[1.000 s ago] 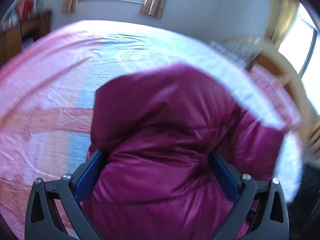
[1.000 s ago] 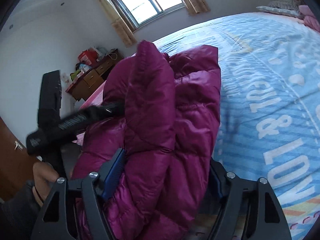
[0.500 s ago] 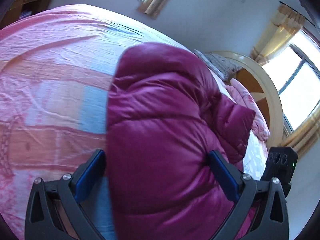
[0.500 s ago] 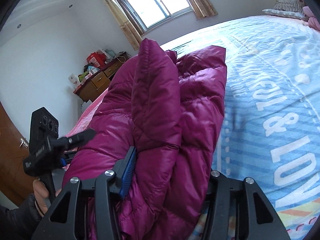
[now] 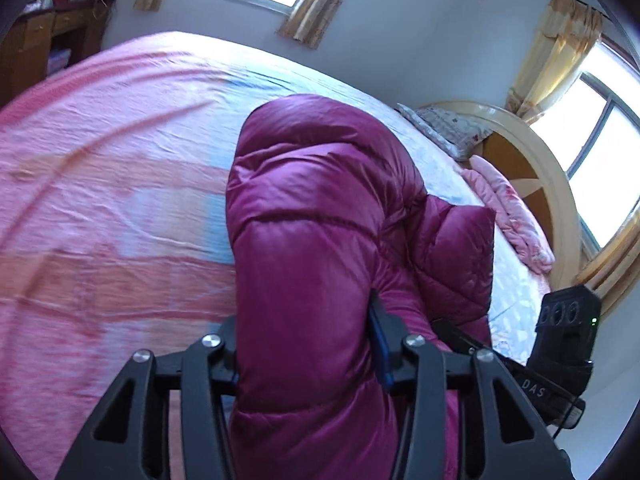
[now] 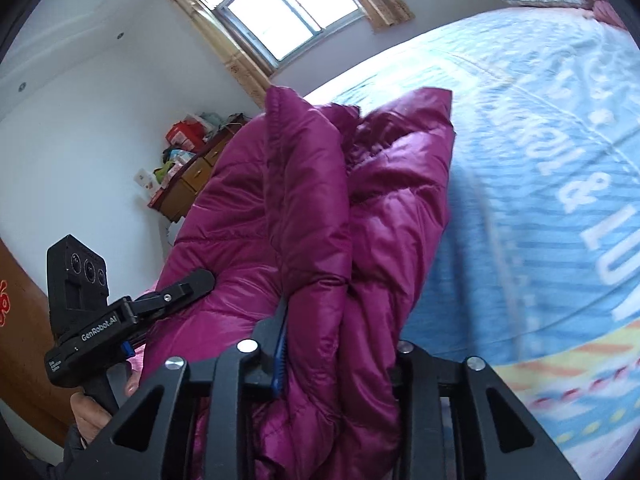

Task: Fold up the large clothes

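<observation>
Both grippers (closing) now squeeze the jacket [image 5: 312,240].

A glossy magenta quilted jacket [image 5: 312,260] is seen. Pink, orange and pale blue bands are shown across the bed sheet [image 5: 100,200]; at three o'clock in the right view, white lettering on blue stripes. Black claw frames carry blue pads [image 6: 280,354].

Much of the scene hidden, blurred or cut off

The purple down jacket [image 5: 320,264] runs off the left wrist view at 6 o'clock and covers the left gripper's [image 5: 308,344] left pad; the bedsheet [image 5: 104,184] at 9 o'clock is smeared, and in the right wrist view its lettering at 3 o'clock is blurred and cut off.
</observation>
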A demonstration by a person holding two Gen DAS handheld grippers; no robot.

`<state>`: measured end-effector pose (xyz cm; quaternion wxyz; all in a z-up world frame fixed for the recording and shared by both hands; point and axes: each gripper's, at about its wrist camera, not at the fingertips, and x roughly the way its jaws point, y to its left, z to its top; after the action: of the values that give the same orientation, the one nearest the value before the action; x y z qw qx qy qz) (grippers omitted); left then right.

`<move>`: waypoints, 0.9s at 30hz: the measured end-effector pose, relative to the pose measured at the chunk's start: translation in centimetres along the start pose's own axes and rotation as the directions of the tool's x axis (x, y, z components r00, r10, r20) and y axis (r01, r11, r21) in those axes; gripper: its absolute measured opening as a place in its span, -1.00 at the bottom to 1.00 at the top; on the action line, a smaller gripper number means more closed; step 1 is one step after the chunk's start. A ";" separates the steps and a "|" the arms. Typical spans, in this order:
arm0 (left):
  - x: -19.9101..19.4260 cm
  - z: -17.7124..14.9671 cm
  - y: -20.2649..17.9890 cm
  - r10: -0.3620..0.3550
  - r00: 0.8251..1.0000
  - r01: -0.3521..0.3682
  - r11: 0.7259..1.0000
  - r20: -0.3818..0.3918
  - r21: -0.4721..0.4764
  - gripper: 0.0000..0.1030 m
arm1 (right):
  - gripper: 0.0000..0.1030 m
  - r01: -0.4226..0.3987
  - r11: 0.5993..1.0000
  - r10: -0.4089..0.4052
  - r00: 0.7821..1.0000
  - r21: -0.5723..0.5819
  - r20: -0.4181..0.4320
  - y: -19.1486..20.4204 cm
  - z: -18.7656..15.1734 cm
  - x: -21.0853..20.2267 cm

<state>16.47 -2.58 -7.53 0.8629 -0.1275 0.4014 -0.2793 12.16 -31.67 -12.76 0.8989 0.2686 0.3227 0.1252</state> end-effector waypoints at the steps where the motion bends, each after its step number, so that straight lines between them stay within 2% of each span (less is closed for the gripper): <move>1: -0.7 0.2 0.5 0.012 1.000 -0.012 1.000 0.011 -0.006 -0.11 | -0.47 -0.015 1.000 0.015 1.000 -0.009 -0.007 0.7 0.1 0.4; 5: -4.2 0.5 4.3 0.063 0.996 -0.061 0.997 0.058 -0.049 -0.14 | -0.49 -0.110 0.993 0.109 0.993 -0.046 -0.041 4.3 0.3 2.7; 9: -8.3 1.0 8.2 0.146 0.981 -0.130 0.984 0.129 -0.123 -0.14 | -0.50 -0.234 0.969 0.228 0.970 -0.077 -0.078 9.2 0.4 6.3; 12: -11.5 1.5 10.8 0.238 0.954 -0.210 0.964 0.182 -0.161 -0.14 | -0.50 -0.321 0.940 0.308 0.945 -0.117 -0.113 13.7 0.3 9.5; 16: -15.2 2.3 14.5 0.375 0.898 -0.335 0.922 0.229 -0.195 -0.13 | -0.50 -0.419 0.899 0.400 0.903 -0.123 -0.157 18.9 -0.3 14.4; 20: -15.5 3.1 18.3 0.484 0.847 -0.433 0.869 0.222 -0.242 -0.13 | -0.50 -0.436 0.887 0.404 0.893 -0.151 -0.200 22.4 -1.5 19.7; 23: -14.0 3.0 22.1 0.550 0.818 -0.500 0.825 0.170 -0.265 -0.13 | -0.50 -0.397 0.896 0.348 0.907 -0.201 -0.239 24.1 -2.7 23.5; 25: -14.3 2.3 25.0 0.558 0.820 -0.501 0.809 0.131 -0.307 -0.03 | -0.50 -0.364 0.901 0.308 0.920 -0.236 -0.243 24.6 -3.4 24.9; 27: -14.3 1.7 26.6 0.540 0.831 -0.462 0.803 0.134 -0.377 0.12 | -0.50 -0.362 0.899 0.303 0.920 -0.248 -0.248 24.7 -3.4 25.9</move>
<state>20.41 27.40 -9.33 0.9134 -0.1901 0.3567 0.0483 28.35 0.33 -14.31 0.8558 0.1717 0.3401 0.3499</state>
